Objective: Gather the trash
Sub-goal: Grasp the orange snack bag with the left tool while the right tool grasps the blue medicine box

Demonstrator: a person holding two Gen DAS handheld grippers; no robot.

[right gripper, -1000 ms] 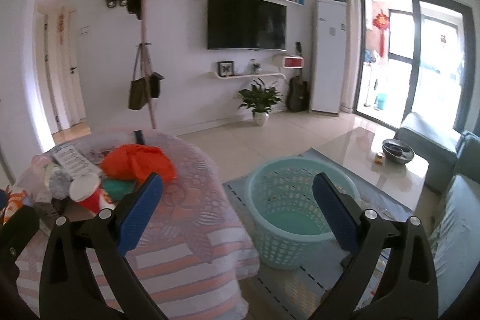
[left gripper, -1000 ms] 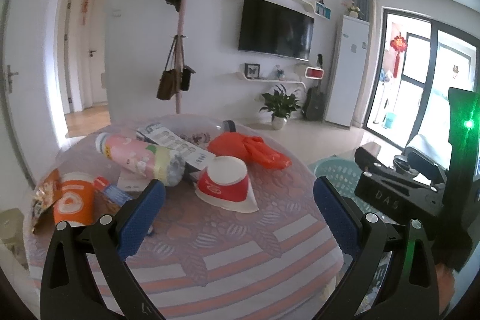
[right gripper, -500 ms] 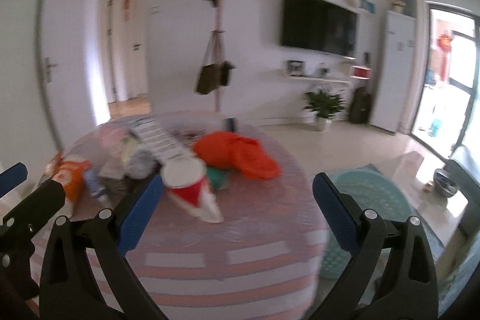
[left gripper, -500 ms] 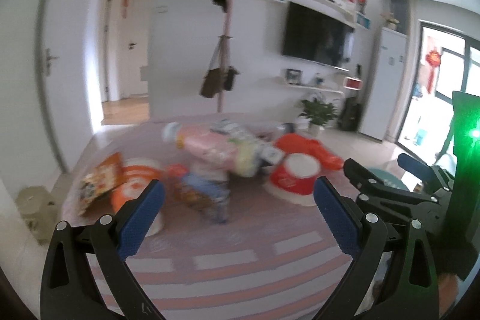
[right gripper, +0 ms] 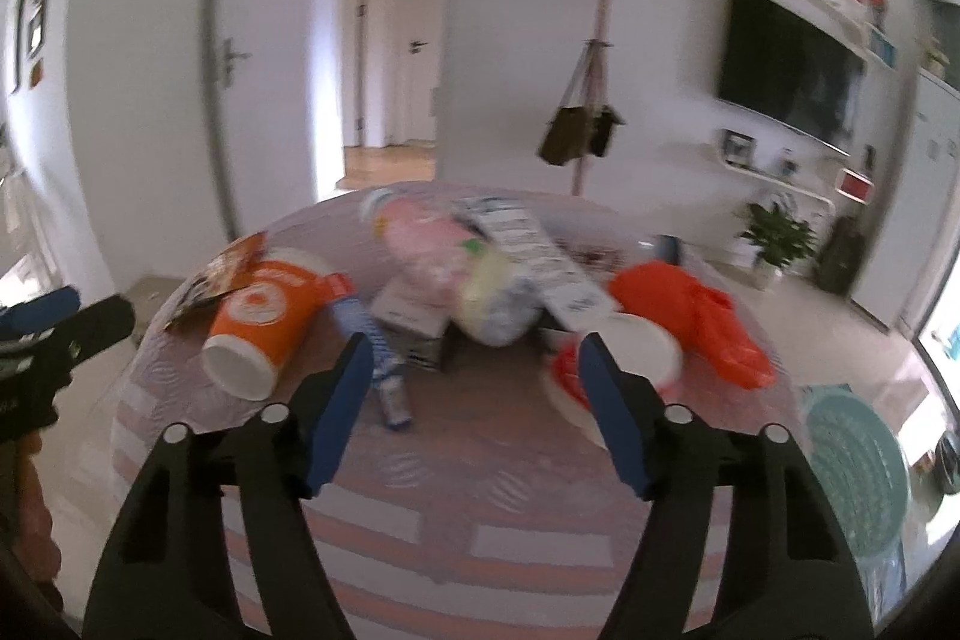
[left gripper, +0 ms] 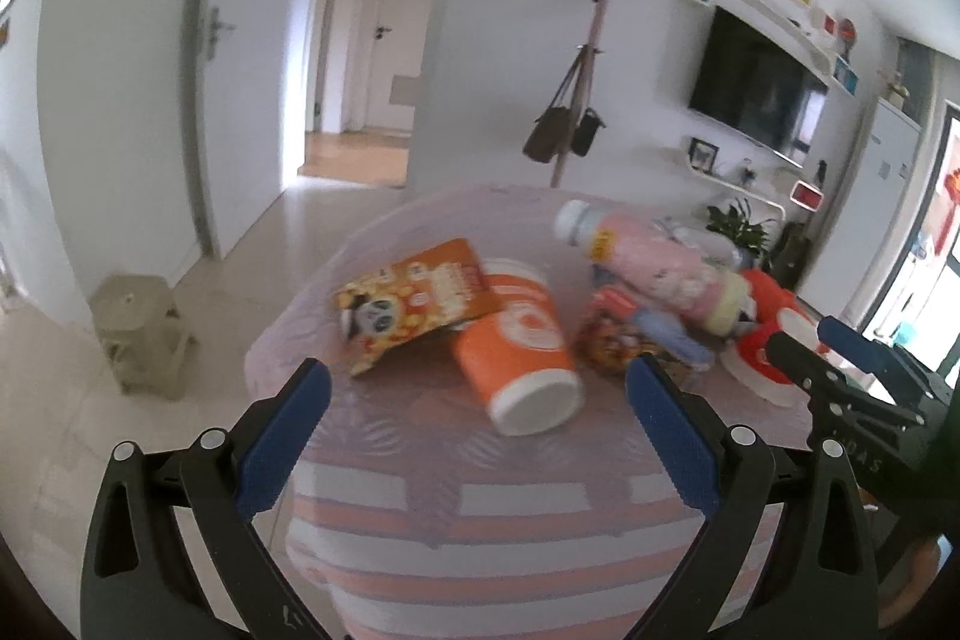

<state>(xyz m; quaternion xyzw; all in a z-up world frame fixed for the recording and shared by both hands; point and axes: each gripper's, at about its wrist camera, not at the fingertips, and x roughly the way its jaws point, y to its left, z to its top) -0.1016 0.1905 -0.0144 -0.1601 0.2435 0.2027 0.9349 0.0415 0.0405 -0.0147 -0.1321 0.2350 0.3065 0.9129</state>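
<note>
Orange cup (left gripper: 521,347) toppled beside snack bag (left gripper: 414,297), blurry bottle (left gripper: 654,268)

I swung both tongs leftward: my left tongs (left gripper: 477,415) came to face the orange cup (left gripper: 516,340), my right tongs (right gripper: 471,397) narrowed and left the basket (right gripper: 855,466) for the desk (right gripper: 420,460).

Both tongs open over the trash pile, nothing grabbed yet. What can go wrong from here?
1. The orange cup lies on its side near the table's front edge; a nudge from the left tongs could roll it off.
2. The pink bottle rests on top of other trash, so pulling from beneath may topple it.
3. The teal basket sits low beside the table; a drop from the right tongs could miss.
</note>
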